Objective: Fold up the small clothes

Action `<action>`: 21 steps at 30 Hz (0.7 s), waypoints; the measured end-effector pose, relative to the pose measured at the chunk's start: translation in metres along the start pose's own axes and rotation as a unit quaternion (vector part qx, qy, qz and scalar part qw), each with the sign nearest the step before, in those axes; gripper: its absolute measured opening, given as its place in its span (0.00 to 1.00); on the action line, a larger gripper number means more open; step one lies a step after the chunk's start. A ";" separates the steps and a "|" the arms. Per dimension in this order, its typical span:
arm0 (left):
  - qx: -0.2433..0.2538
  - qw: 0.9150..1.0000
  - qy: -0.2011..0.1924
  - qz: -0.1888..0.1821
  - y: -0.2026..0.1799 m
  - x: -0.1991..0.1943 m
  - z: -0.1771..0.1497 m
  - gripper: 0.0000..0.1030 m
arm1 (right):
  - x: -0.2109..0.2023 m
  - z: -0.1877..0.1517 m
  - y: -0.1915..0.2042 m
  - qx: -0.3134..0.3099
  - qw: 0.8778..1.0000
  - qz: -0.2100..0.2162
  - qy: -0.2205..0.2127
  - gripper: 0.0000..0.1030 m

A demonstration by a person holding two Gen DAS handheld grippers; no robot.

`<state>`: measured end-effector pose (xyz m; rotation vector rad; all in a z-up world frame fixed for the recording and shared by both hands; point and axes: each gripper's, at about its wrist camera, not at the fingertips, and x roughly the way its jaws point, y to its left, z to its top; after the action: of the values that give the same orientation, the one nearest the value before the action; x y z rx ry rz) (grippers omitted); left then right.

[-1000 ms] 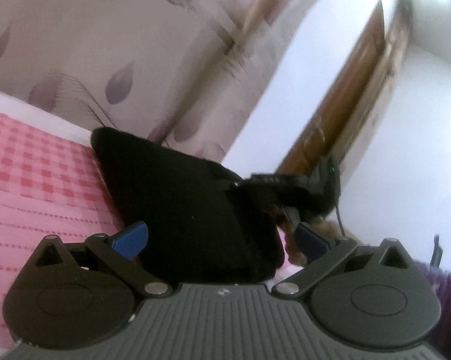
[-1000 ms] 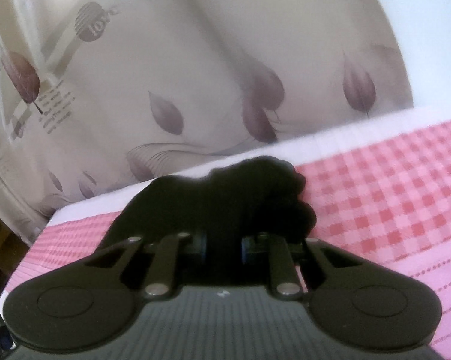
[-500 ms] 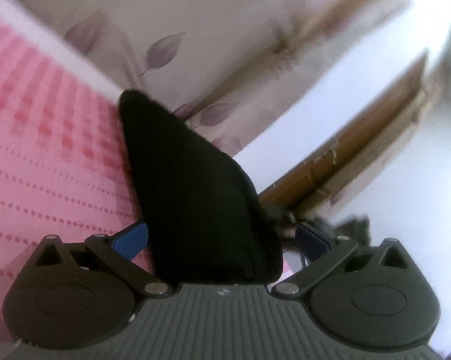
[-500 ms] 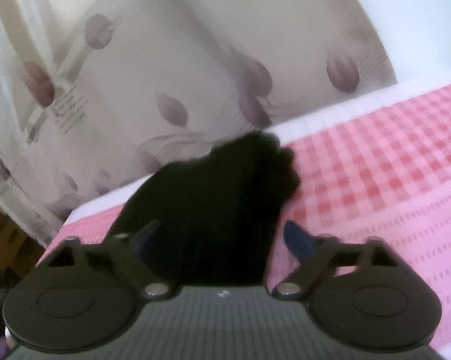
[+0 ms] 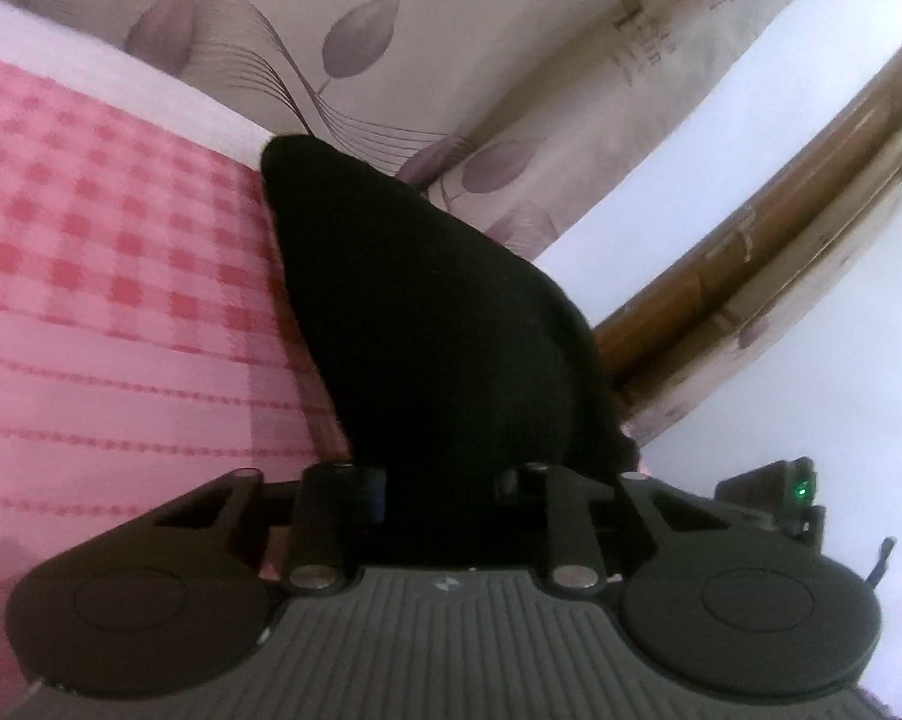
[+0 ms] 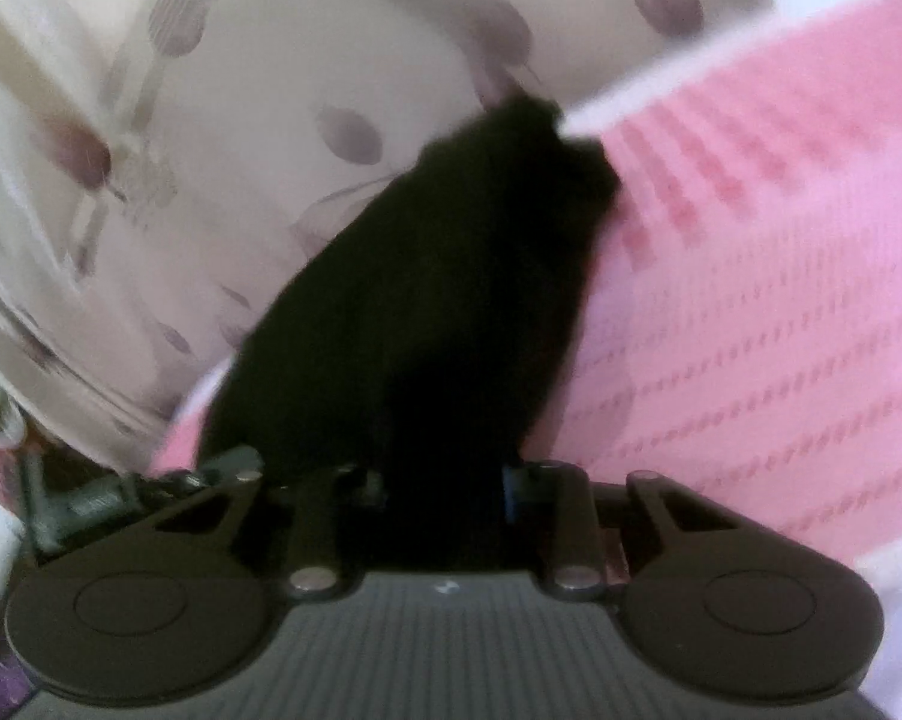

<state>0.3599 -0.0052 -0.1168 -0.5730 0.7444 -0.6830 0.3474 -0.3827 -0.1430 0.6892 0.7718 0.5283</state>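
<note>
A black garment (image 5: 427, 312) rises in a peak from the pink checked bedsheet (image 5: 91, 276). In the left wrist view my left gripper (image 5: 442, 489) has its jaws closing, and the near edge of the cloth is pinched between the blue pads. The right wrist view is blurred. It shows the same black garment (image 6: 451, 300) bunched up over the pink bedsheet (image 6: 751, 300). My right gripper (image 6: 445, 492) is also closing its jaws, and the cloth fills the gap between them. The garment's lower part is hidden behind both grippers.
A beige curtain with a leaf pattern (image 5: 391, 60) hangs just past the bed's far edge. Right of it are a white wall and a wooden door frame (image 5: 751, 240). A dark device with a green light (image 5: 799, 489) sits at the right edge.
Both grippers stood wide open around the black cloth half a second ago and have now closed in on it. The views have rolled and the garment stands taller and narrower.
</note>
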 end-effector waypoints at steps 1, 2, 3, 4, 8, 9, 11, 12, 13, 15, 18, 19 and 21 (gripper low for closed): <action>0.001 1.000 0.002 0.002 -0.001 -0.005 -0.001 0.25 | -0.001 -0.003 0.002 0.004 1.000 0.004 0.000 0.28; -0.001 1.000 0.001 0.003 0.001 -0.010 -0.001 0.25 | -0.001 -0.007 0.004 0.007 1.000 0.009 0.001 0.27; -0.004 1.000 -0.001 0.005 0.003 -0.014 -0.001 0.25 | -0.002 -0.010 0.005 0.011 1.000 0.014 0.001 0.27; -0.007 1.000 -0.001 0.005 0.003 -0.020 -0.002 0.25 | -0.002 -0.014 0.007 0.015 1.000 0.019 0.001 0.27; -0.007 1.000 0.003 0.005 -0.003 -0.036 -0.008 0.25 | -0.010 -0.029 0.013 0.017 0.999 0.035 0.004 0.27; -0.005 1.000 0.006 0.004 -0.004 -0.039 -0.011 0.25 | -0.014 -0.032 0.014 0.014 0.999 0.034 0.005 0.27; 0.013 1.000 0.012 0.003 -0.010 -0.046 -0.017 0.28 | -0.018 -0.035 0.012 0.007 1.000 0.029 0.009 0.27; 0.029 0.999 0.017 0.003 -0.013 -0.048 -0.019 0.37 | -0.020 -0.035 0.011 0.009 1.000 0.026 0.008 0.28; 0.042 0.999 0.014 0.005 -0.017 -0.050 -0.020 0.44 | -0.024 -0.037 0.009 0.013 1.000 0.026 0.005 0.28; 0.049 0.999 -0.010 0.016 -0.021 -0.055 -0.019 0.95 | -0.029 -0.037 0.011 0.003 1.000 0.022 -0.003 0.31; 0.050 0.996 -0.056 0.043 -0.028 -0.063 -0.012 1.00 | -0.038 -0.031 0.022 -0.013 0.999 0.003 -0.031 0.32; 0.053 0.996 -0.057 0.046 -0.030 -0.062 -0.008 1.00 | -0.039 -0.027 0.027 -0.022 0.999 -0.003 -0.040 0.32; 0.070 0.993 -0.070 0.062 -0.036 -0.060 -0.006 0.99 | -0.035 -0.021 0.032 -0.033 0.998 -0.011 -0.048 0.32</action>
<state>0.3101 0.0137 -0.0708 -0.4372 0.5919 -0.5684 0.3040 -0.3770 -0.1154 0.6406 0.6683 0.4953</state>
